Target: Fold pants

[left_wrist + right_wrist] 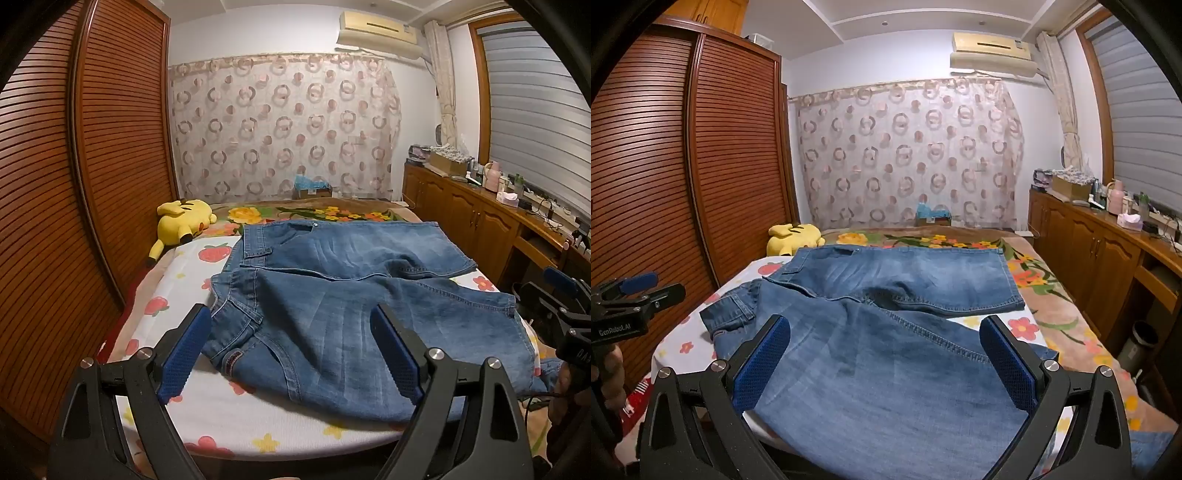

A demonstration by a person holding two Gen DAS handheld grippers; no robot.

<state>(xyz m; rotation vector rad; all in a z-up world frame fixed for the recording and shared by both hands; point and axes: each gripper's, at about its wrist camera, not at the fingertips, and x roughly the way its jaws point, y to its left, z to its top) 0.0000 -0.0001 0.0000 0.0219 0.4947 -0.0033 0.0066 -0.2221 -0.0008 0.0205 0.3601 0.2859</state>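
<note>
Blue jeans (332, 295) lie spread on a white flower-print pad (207, 413) on the bed, one leg folded across the other, waistband to the left. My left gripper (291, 332) is open and empty, hovering over the near waistband and pocket. My right gripper (886, 350) is open and empty above the near leg of the jeans (886, 369). The right gripper also shows at the right edge of the left wrist view (561, 295), and the left gripper at the left edge of the right wrist view (635, 291).
A yellow plush toy (184, 221) lies at the far left of the bed by the slatted wardrobe (74, 184). A floral blanket (1052, 295) covers the bed's far and right side. A wooden cabinet (1108, 251) with clutter runs along the right wall.
</note>
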